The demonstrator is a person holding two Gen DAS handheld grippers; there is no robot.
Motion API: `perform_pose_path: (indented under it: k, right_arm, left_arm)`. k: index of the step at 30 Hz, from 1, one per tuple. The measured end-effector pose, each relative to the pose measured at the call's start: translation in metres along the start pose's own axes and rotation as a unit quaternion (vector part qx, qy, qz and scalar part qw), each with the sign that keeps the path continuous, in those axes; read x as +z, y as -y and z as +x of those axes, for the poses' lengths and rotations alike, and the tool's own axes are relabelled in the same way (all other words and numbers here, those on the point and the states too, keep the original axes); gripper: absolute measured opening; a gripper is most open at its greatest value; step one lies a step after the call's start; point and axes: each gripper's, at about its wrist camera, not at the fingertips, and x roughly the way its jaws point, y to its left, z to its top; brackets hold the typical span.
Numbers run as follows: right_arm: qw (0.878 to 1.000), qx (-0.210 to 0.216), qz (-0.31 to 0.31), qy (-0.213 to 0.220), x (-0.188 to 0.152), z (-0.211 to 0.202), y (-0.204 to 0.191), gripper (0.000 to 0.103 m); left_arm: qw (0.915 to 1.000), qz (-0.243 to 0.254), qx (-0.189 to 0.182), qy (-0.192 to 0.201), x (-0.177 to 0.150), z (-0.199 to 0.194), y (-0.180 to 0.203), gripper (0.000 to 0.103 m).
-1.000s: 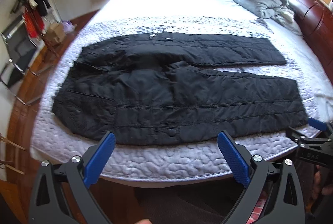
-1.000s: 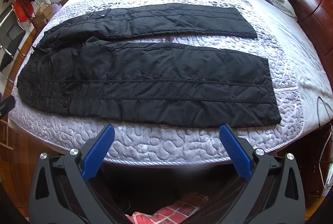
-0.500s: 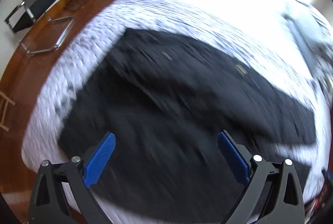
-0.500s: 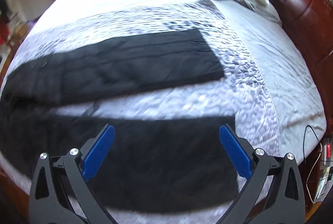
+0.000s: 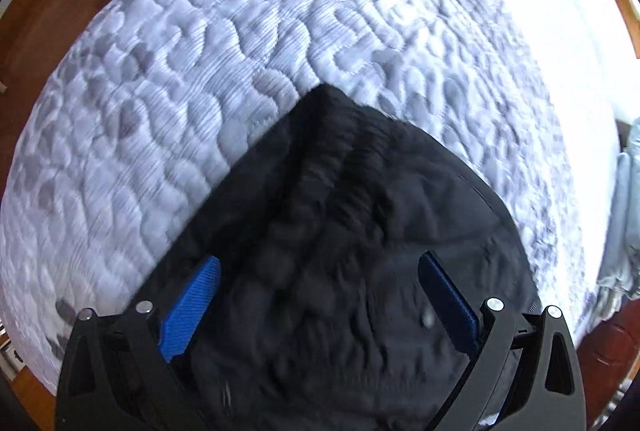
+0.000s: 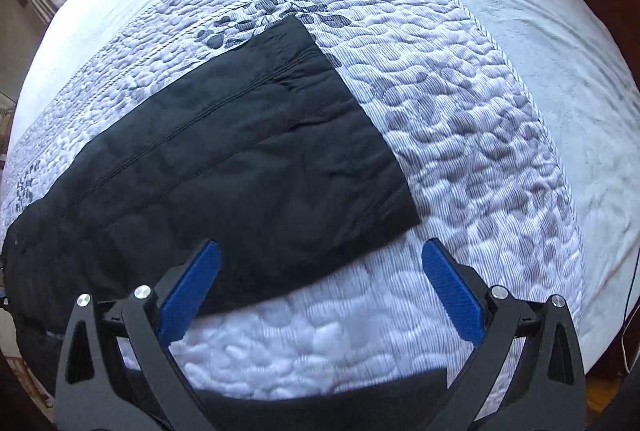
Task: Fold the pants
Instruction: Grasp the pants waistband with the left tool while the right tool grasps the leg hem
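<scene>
Both wide-open, empty grippers, left gripper (image 5: 318, 295) and right gripper (image 6: 320, 285), have swooped from the bed's edge down over the black quilted pants (image 6: 224, 151) on the grey quilted bedspread (image 6: 460, 103), ready to grasp.

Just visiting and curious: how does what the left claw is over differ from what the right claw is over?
The left claw hangs over bunched, wrinkled black fabric at one end of the pants; the right claw hangs beside the flat hem of a pant leg, with mostly quilt between its blue pads. The left view is blurred; the right is sharper. Both claws are open and empty, above the same bed.
</scene>
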Motion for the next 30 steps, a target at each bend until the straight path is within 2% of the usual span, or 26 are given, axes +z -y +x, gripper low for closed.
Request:
perform_pose_path:
  k: [2,4,5,7,8,9,10,11,16,18,21,22,26,30]
  right_arm:
    - [1.0,-0.003,-0.007,-0.003,0.005,0.007,-0.004,0.101]
    - [1.0,-0.003,-0.01,-0.007,0.012,0.014,-0.006,0.101]
    - [1.0,0.001,-0.009,-0.008,0.016,0.018,-0.008,0.101]
    - [1.0,0.008,-0.005,-0.008,0.026,0.024,-0.01,0.101]
    - [1.0,0.008,-0.003,-0.006,0.03,0.026,-0.012,0.101]
    - [1.0,0.009,-0.001,-0.005,0.034,0.027,-0.012,0.101]
    - [1.0,0.011,0.003,-0.002,0.038,0.027,-0.013,0.101]
    - [1.0,0.015,0.008,0.0,0.042,0.027,-0.012,0.101]
    - [1.0,0.012,0.001,0.013,0.061,0.018,-0.01,0.101]
    - [1.0,-0.004,-0.019,0.018,0.071,0.015,-0.011,0.101]
    - [0.997,-0.061,-0.04,0.014,0.092,0.02,-0.011,0.101]
    - [0.997,-0.065,-0.045,0.01,0.1,0.024,-0.012,0.101]
    - [0.999,-0.016,-0.045,-0.017,0.122,0.041,-0.015,0.101]
    - [0.997,-0.029,-0.049,-0.043,0.146,0.065,-0.023,0.101]
  left_arm:
    - [0.9999,-0.006,0.011,0.003,0.0,0.004,0.001,0.098]
    - [0.9992,0.001,0.039,0.008,-0.001,0.004,0.005,0.083]
    - [0.9987,0.013,0.048,0.011,-0.002,0.002,0.01,0.079]
    - [0.9968,0.039,0.069,0.014,-0.006,-0.001,0.019,0.063]
    - [0.9965,0.045,0.069,0.015,-0.008,-0.002,0.021,0.06]
    - [0.997,0.046,0.06,0.016,-0.012,-0.006,0.022,0.051]
    - [0.998,0.042,0.044,0.012,-0.013,-0.01,0.021,0.03]
    - [0.9994,0.03,0.019,0.003,-0.016,-0.014,0.029,0.029]
    - [0.9984,0.043,0.024,0.028,-0.023,-0.024,0.032,0.024]
    - [0.9978,0.052,0.023,0.034,-0.026,-0.025,0.034,0.024]
    - [0.9971,0.059,0.031,0.035,-0.026,-0.017,0.033,0.024]
    - [0.9974,0.055,0.03,0.035,-0.026,-0.015,0.034,0.023]
    - [0.9973,0.055,0.034,0.033,-0.016,0.0,0.038,0.023]
    - [0.997,0.06,0.038,0.031,-0.015,0.005,0.039,0.024]
